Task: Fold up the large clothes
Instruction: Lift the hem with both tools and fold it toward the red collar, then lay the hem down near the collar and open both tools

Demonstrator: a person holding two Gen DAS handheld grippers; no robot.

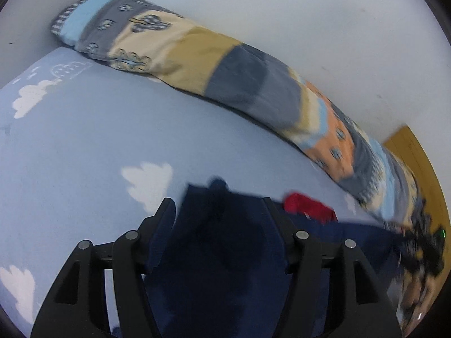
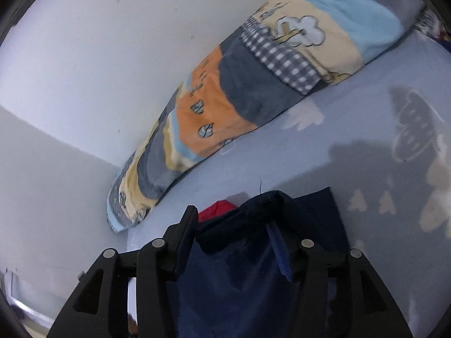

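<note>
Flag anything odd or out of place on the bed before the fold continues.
One thing: a red fabric piece pokes out beside the navy garment; whether it belongs to it or is a stray item is unclear. The patchwork blanket lies rolled along the wall, off the cloud-print sheet's middle. Nothing looks spilled or damaged.

Left gripper [image 1: 217, 205] fingers spread wide, right gripper [image 2: 234, 217] fingers likewise apart

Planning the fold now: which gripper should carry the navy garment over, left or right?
Neither clearly, a slight lean right. The left gripper and right gripper both have navy garment between open-looking fingers. The right has open bedsheet beside it; the rolled blanket lies ahead of the left.
</note>
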